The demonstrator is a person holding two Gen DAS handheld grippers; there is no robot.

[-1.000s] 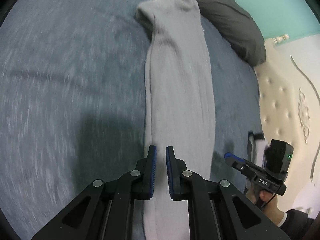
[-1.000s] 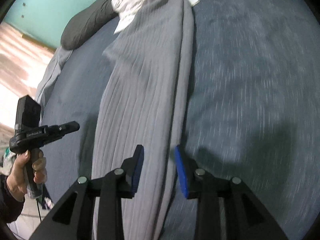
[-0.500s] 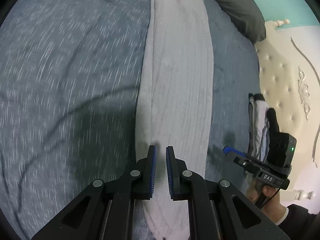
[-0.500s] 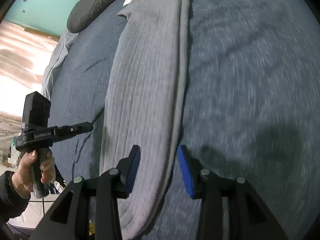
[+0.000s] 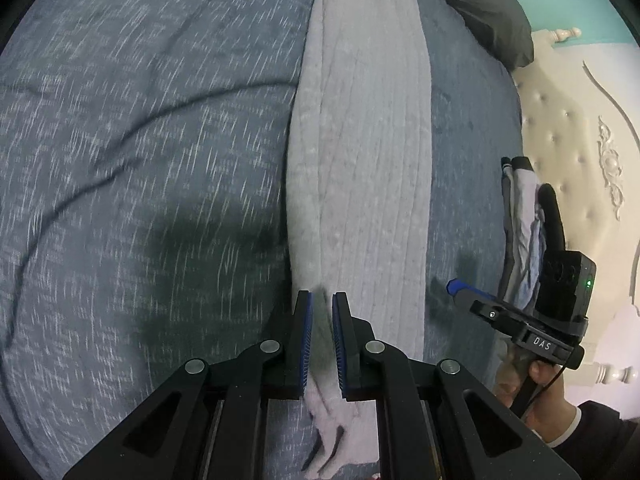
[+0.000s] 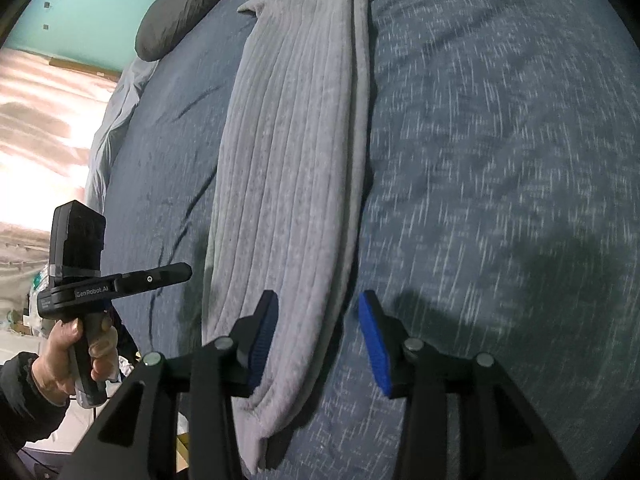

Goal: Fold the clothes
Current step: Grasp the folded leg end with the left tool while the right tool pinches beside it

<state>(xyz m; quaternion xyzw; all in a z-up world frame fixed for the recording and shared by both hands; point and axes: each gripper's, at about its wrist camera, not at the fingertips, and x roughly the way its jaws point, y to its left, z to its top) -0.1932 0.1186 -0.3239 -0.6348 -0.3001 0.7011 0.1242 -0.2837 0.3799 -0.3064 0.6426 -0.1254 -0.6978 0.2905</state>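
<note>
Left gripper (image 5: 322, 304), jaws nearly closed with a narrow gap, above the near left edge of the grey ribbed garment (image 5: 360, 152). Right gripper (image 6: 318, 312), jaws wide apart, straddles the garment's right edge. The garment lies lengthwise along the blue bedspread (image 5: 140, 160).

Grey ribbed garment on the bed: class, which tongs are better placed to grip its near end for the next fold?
Probably the left tongs: nearly closed, with the near end of the grey ribbed garment between their pads. The right tongs are open, straddling its other edge without gripping it.
</note>
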